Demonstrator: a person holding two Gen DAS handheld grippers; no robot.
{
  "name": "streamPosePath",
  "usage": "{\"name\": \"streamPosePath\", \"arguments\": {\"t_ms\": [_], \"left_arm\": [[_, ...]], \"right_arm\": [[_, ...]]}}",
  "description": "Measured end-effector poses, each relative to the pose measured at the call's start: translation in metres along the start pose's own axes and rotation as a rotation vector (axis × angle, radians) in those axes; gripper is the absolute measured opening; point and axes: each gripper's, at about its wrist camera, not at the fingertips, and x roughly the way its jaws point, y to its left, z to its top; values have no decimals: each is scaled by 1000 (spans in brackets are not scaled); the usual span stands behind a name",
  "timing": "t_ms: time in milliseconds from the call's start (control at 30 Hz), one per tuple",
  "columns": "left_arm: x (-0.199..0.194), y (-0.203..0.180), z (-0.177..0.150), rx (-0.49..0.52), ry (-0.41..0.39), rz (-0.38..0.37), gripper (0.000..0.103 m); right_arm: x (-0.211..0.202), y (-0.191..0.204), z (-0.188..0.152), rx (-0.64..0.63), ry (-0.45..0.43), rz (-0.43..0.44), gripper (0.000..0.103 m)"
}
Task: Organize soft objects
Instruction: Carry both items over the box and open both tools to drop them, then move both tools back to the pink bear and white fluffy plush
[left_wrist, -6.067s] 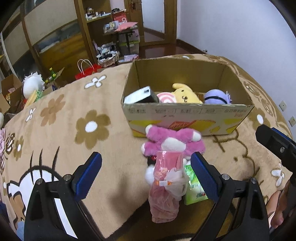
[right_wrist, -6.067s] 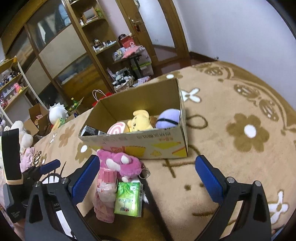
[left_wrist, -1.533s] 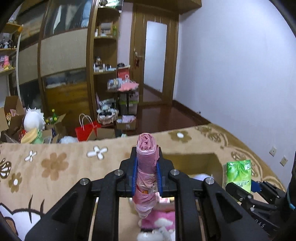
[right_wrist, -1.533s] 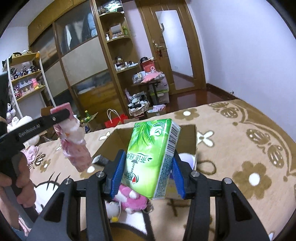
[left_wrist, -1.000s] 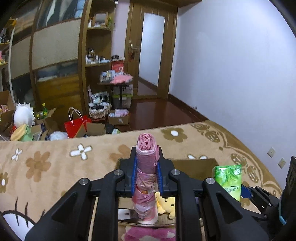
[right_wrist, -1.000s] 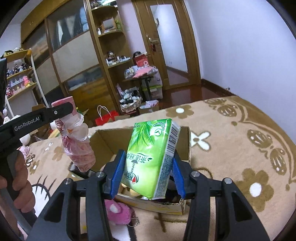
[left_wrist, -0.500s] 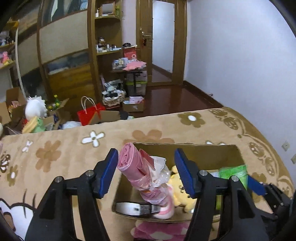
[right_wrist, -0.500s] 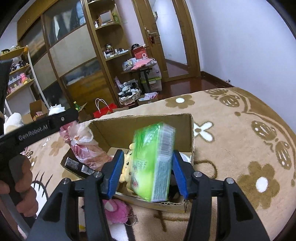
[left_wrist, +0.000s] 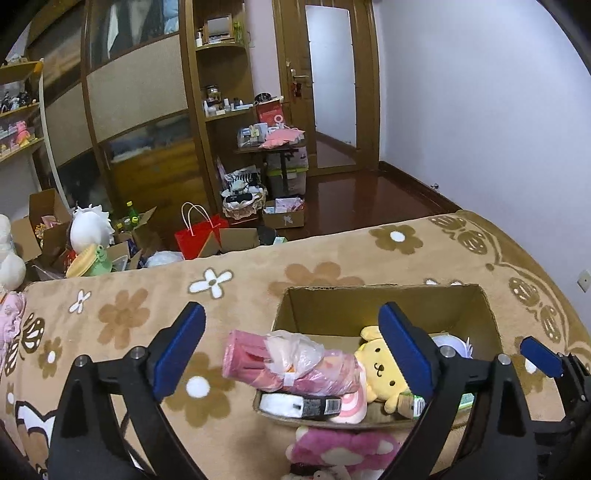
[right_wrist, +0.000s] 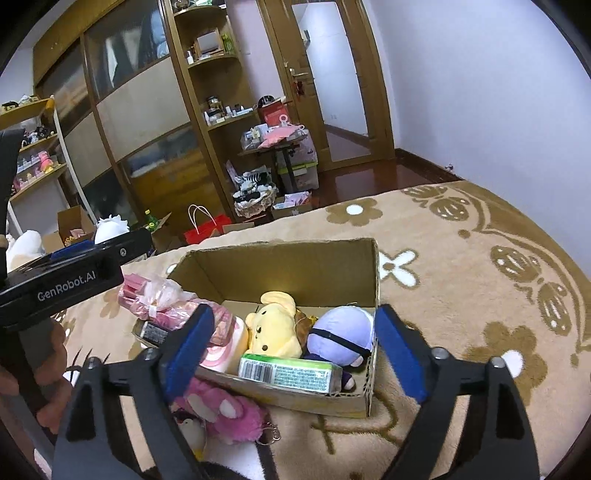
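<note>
Both jaws have just been opened: left gripper (left_wrist: 291, 349) and right gripper (right_wrist: 293, 350) spread, empty. Pink roll (left_wrist: 291, 371) and tissue pack (right_wrist: 290, 373) dropped in cardboard box (right_wrist: 295, 266); pink plush (right_wrist: 221, 410) left outside its front wall.

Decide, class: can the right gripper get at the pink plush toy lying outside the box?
Probably yes. The right gripper is open and empty, and the pink plush toy lies uncovered on the blanket against the box.

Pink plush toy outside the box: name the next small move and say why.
Probably lower the left tool onto the pink plush toy. Both tools have just opened with nothing between the pads, the bag roll and tissue pack are in the box, and the toy lies outside.
</note>
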Motion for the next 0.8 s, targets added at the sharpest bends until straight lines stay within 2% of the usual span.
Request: {"name": "streamPosePath", "arguments": {"t_ms": [133, 367, 533, 800], "left_arm": [[-13, 8, 2, -13, 14, -4, 96], [-38, 23, -2, -38, 55, -20, 96], [-51, 33, -19, -49, 114, -67, 96], [-53, 34, -52, -25, 179, -71, 96]], "right_arm": [[-12, 5, 2, 0, -4, -3, 102], [-36, 10, 0, -7, -16, -17, 102], [-50, 15, -5, -7, -10, -15, 102], [-58, 17, -18, 14, 9, -7, 102]]}}
